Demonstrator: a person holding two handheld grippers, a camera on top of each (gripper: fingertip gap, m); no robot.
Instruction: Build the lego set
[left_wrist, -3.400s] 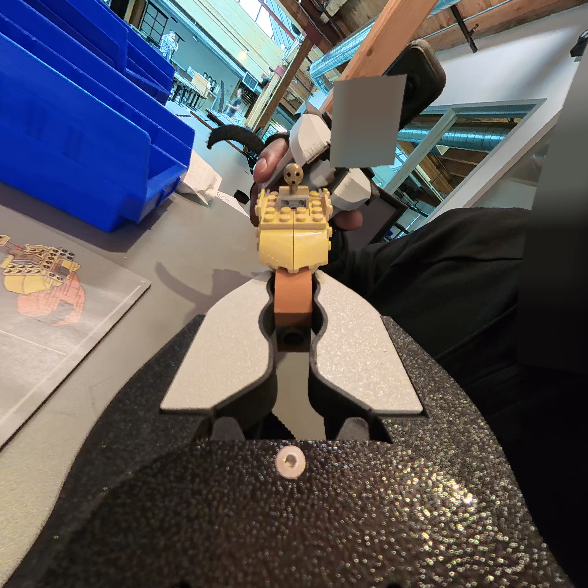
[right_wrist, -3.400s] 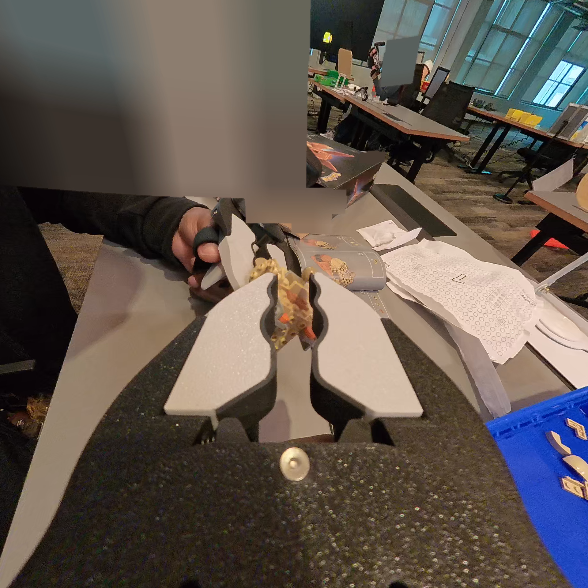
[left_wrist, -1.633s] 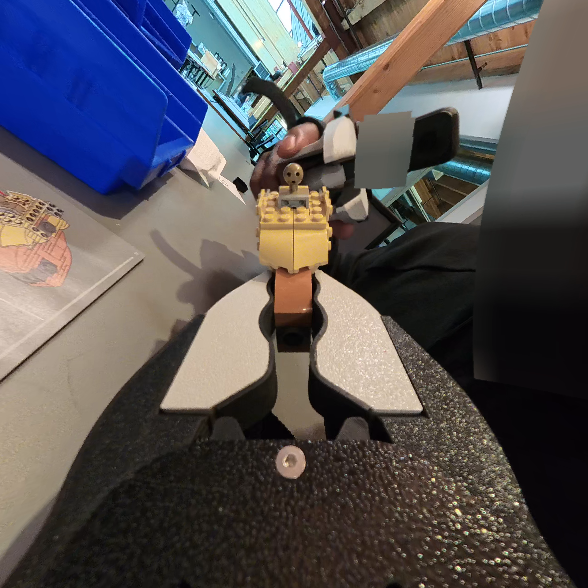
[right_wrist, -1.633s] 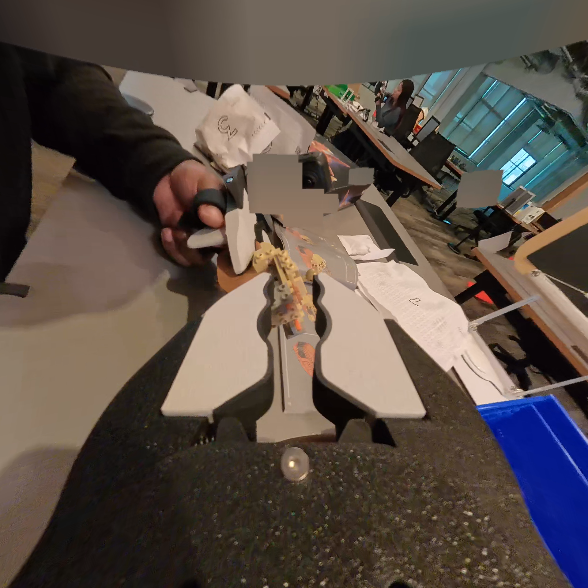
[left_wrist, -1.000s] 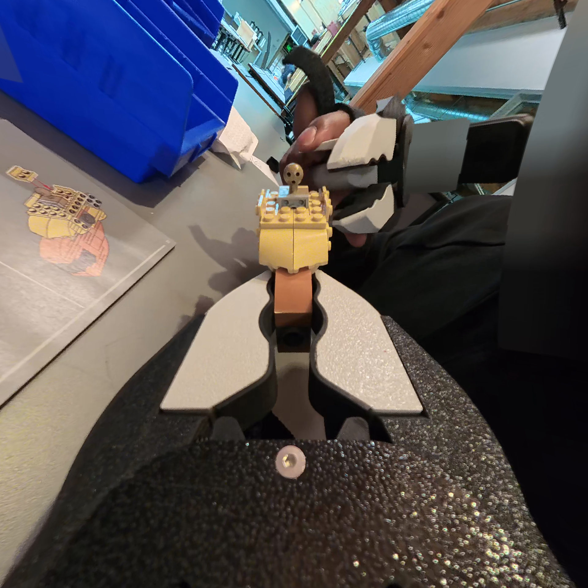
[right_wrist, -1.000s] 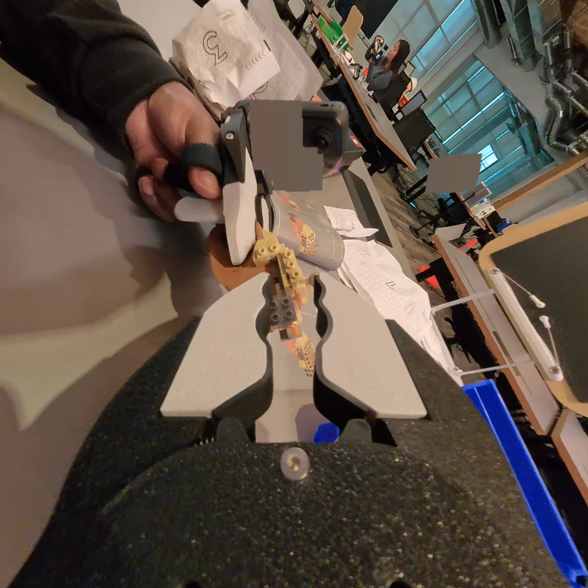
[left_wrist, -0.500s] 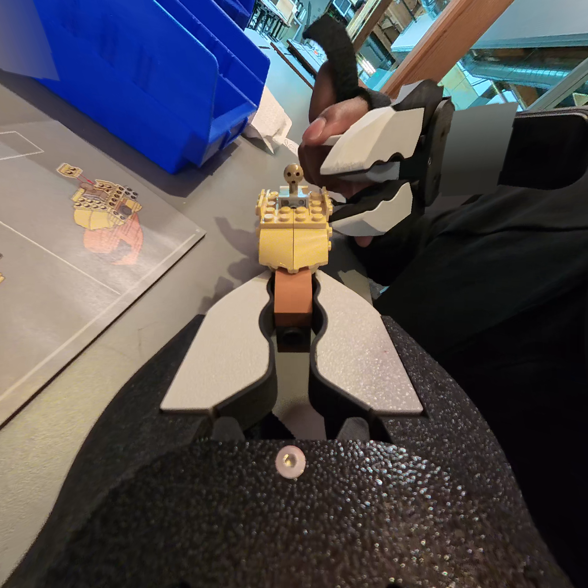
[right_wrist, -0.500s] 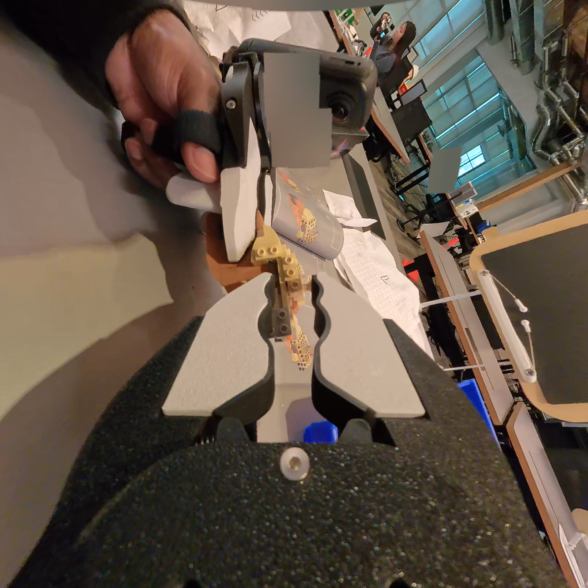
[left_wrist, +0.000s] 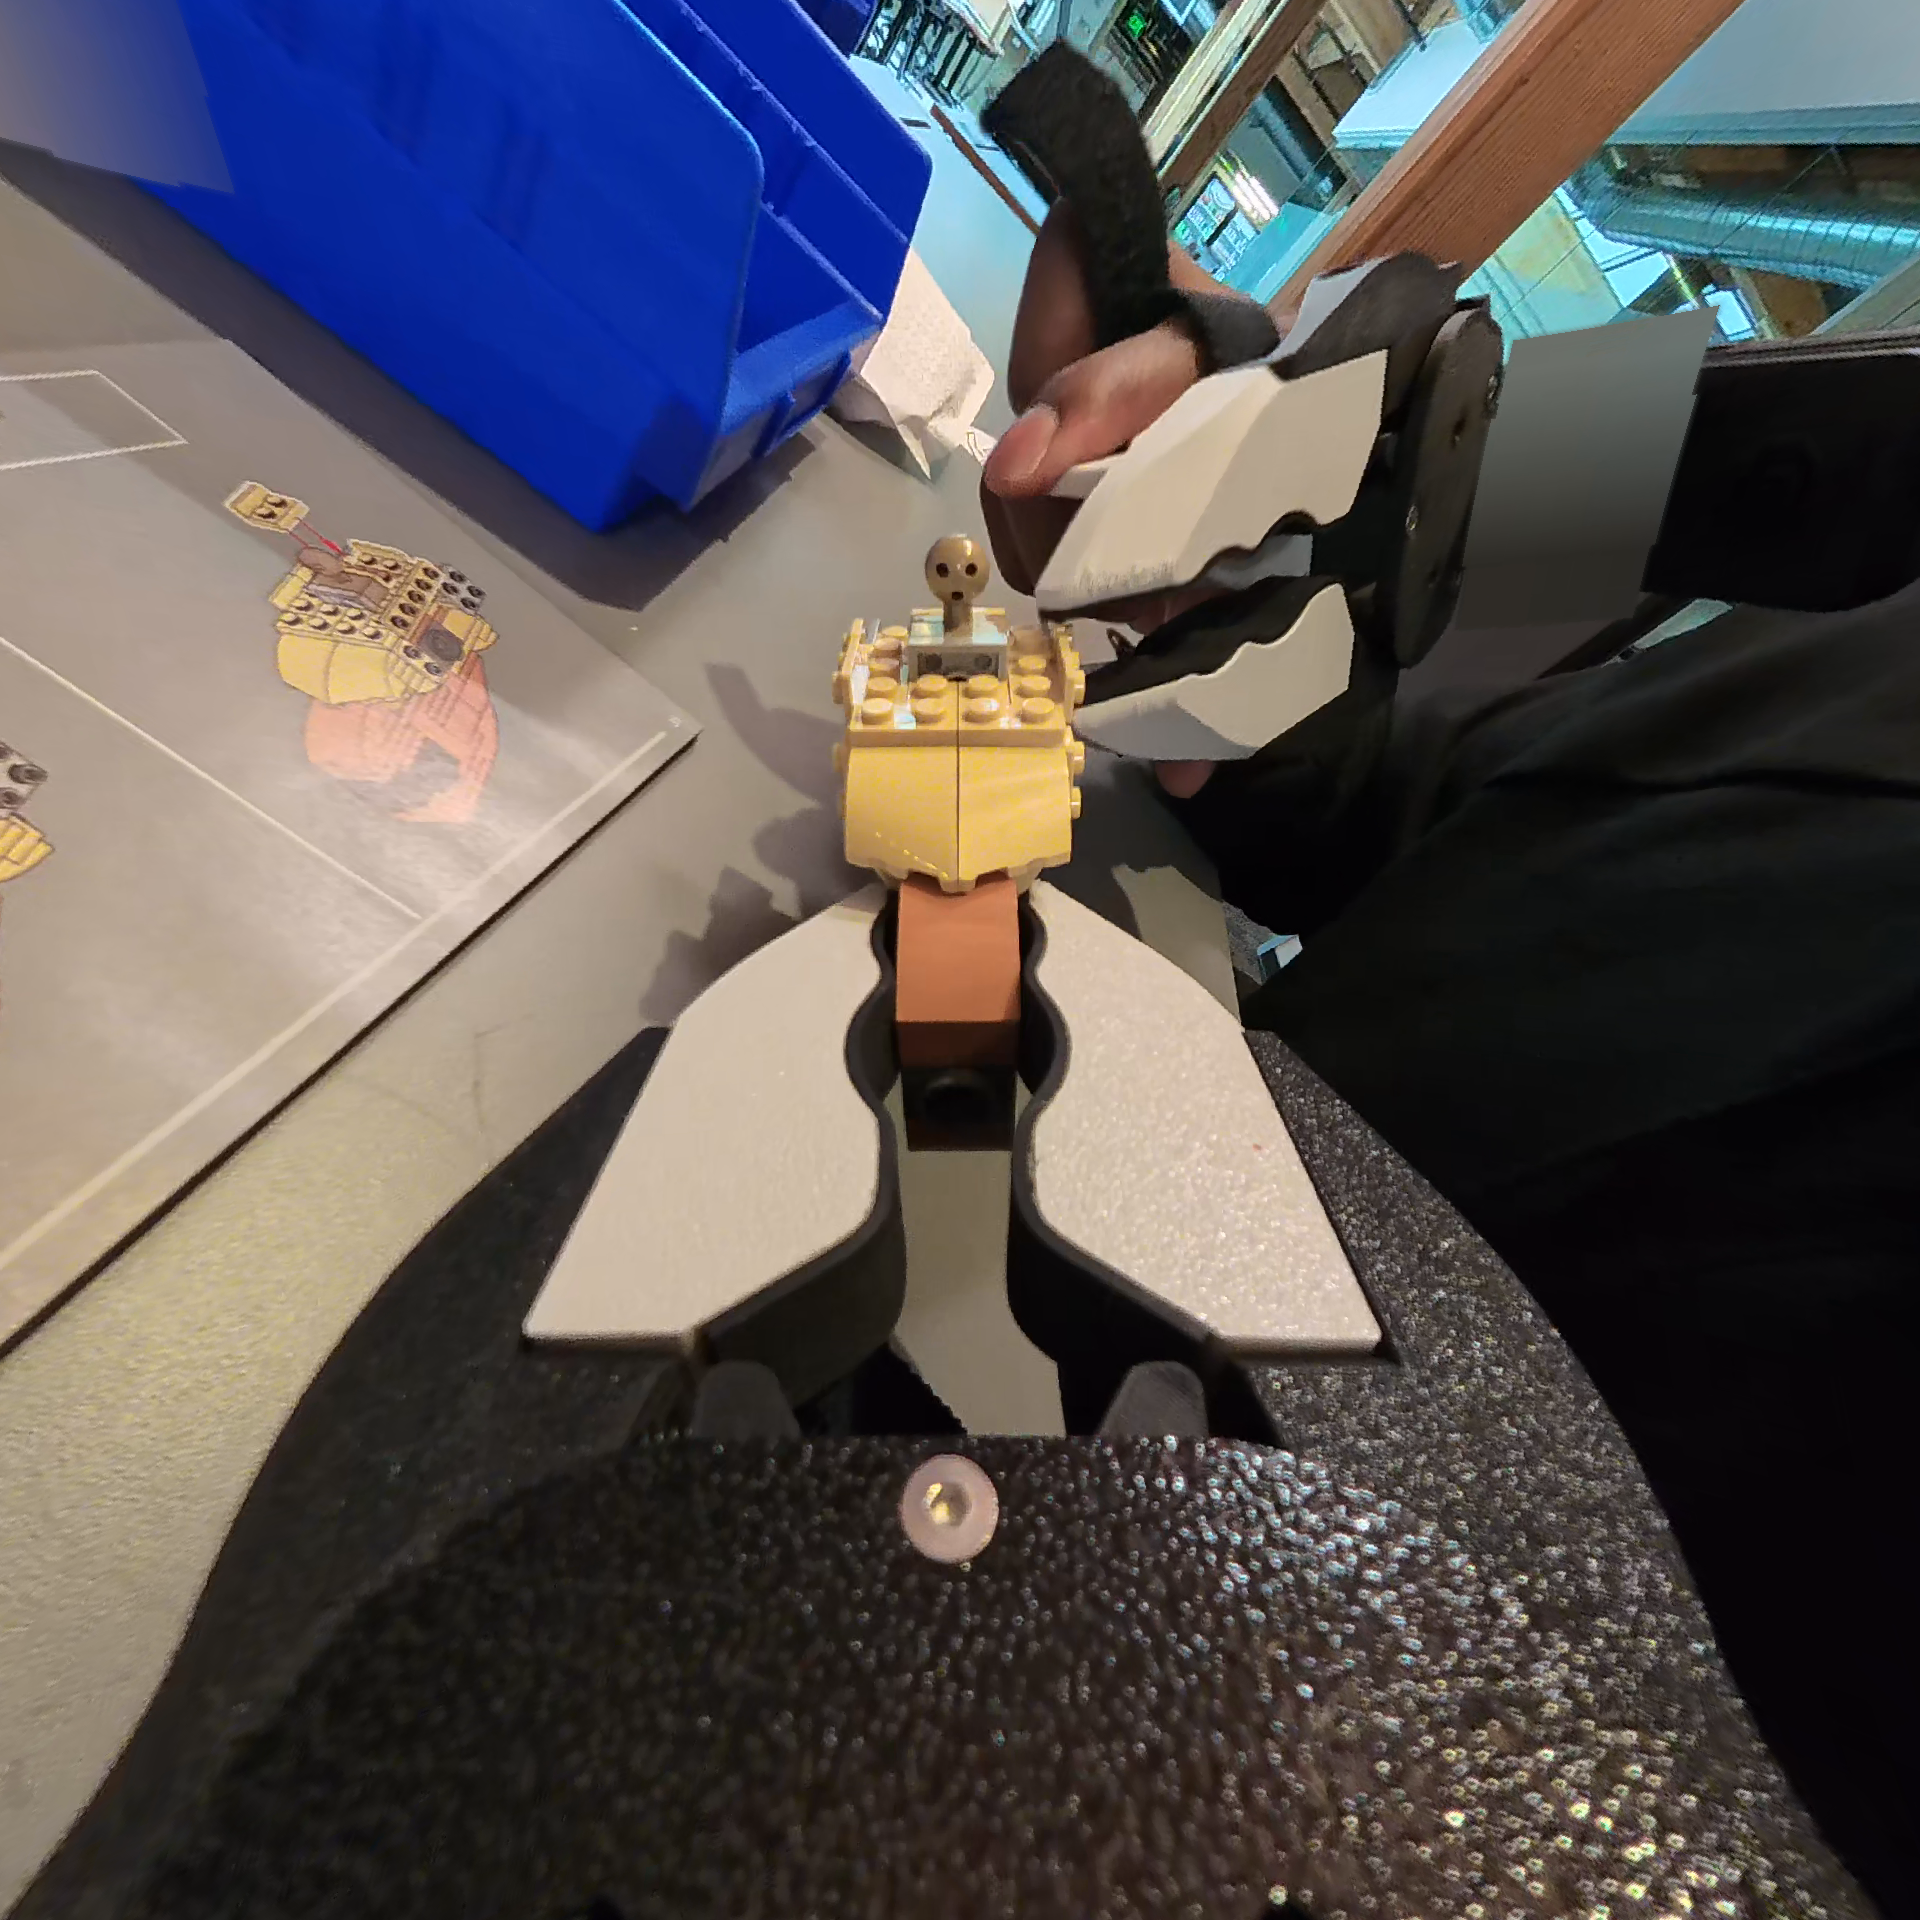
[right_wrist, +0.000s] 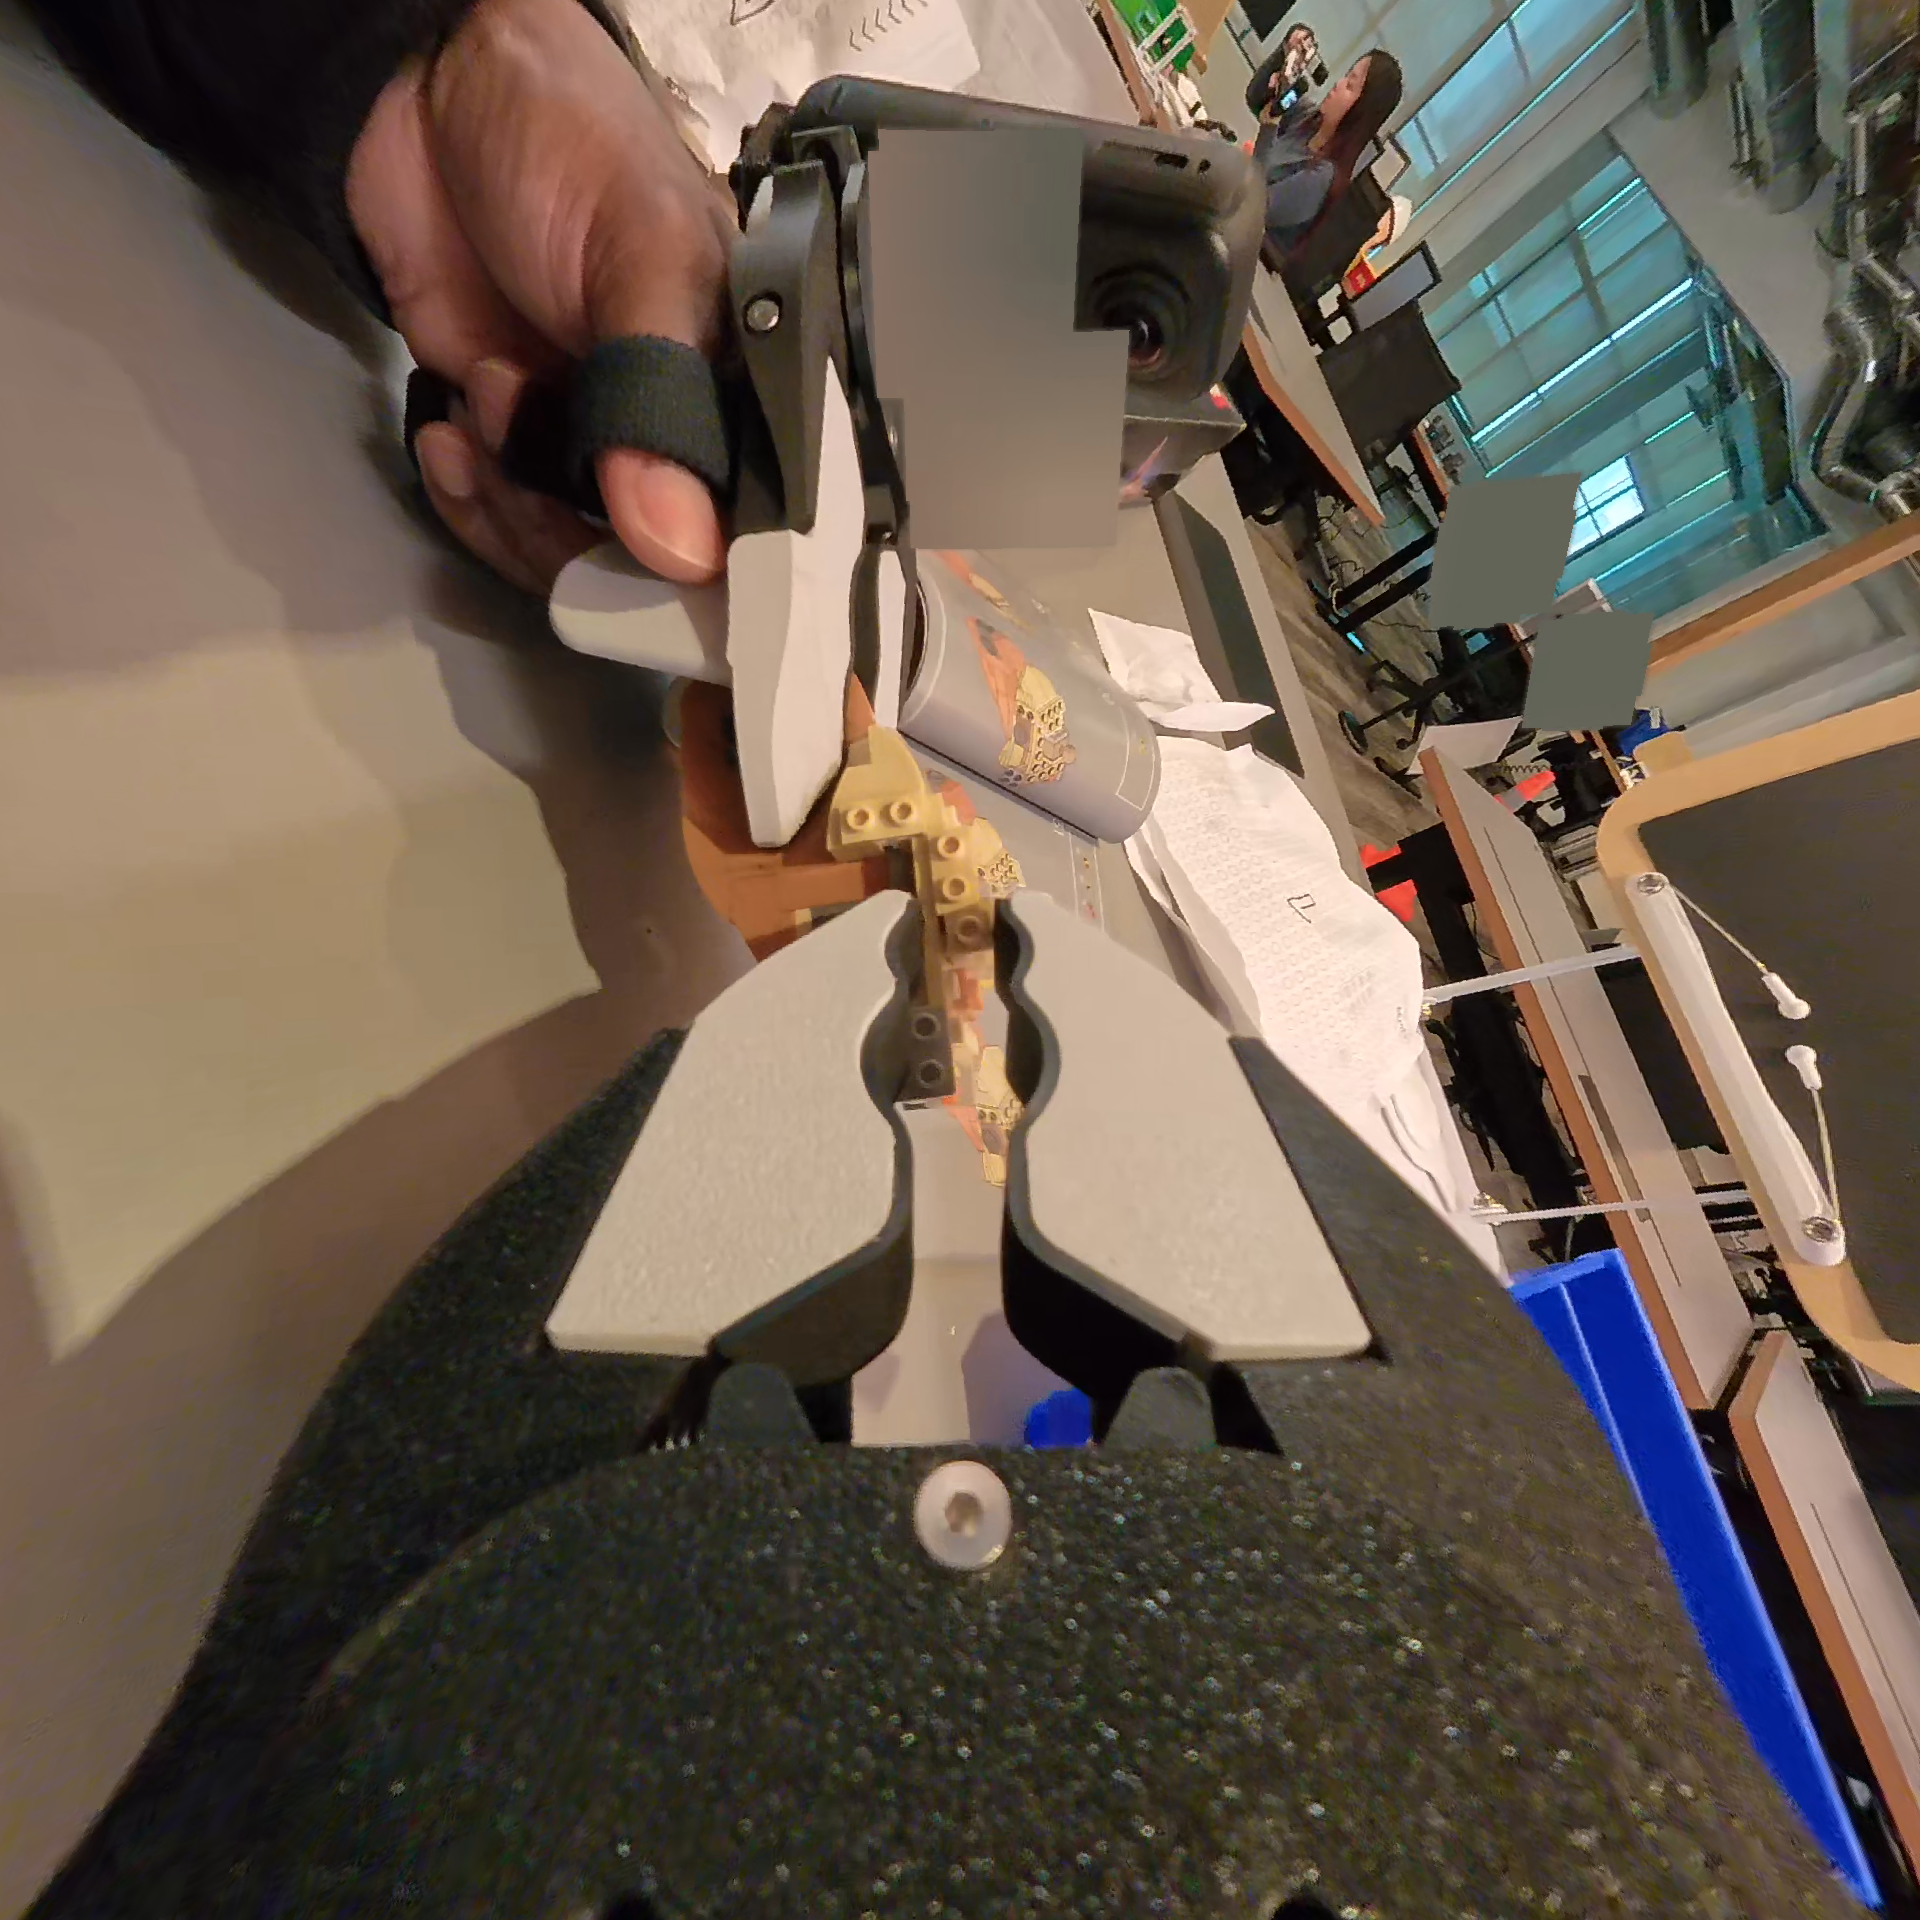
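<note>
My left gripper (left_wrist: 956, 904) is shut on the brown brick (left_wrist: 956, 966) at the base of the lego model (left_wrist: 956, 790) and holds it above the table. The model has a tan rounded body, a studded top and a small tan knob (left_wrist: 954, 569) on a grey brick. My right gripper (left_wrist: 1075, 660) comes in from the right, its jaws at the model's right edge. In the right wrist view, the model's tan studs and dark grey part (right_wrist: 951, 883) sit between the right gripper's (right_wrist: 956, 904) jaws and fill the gap. The left gripper's fingers (right_wrist: 784, 707) reach in from above.
An open instruction booklet (left_wrist: 260, 779) lies on the grey table (left_wrist: 156, 1507) to the left, and also shows in the right wrist view (right_wrist: 1029, 717). Blue bins (left_wrist: 520, 260) stand behind it. White paper bags (right_wrist: 1278, 935) lie beyond. A black sleeve (left_wrist: 1558, 935) fills the right. One gripper's finger ends stand about 4 centimetres off the other's.
The right gripper has moved from behind the model round to its right side and closer in. The left gripper has tilted, so more of the table and booklet show. It still holds the model.
</note>
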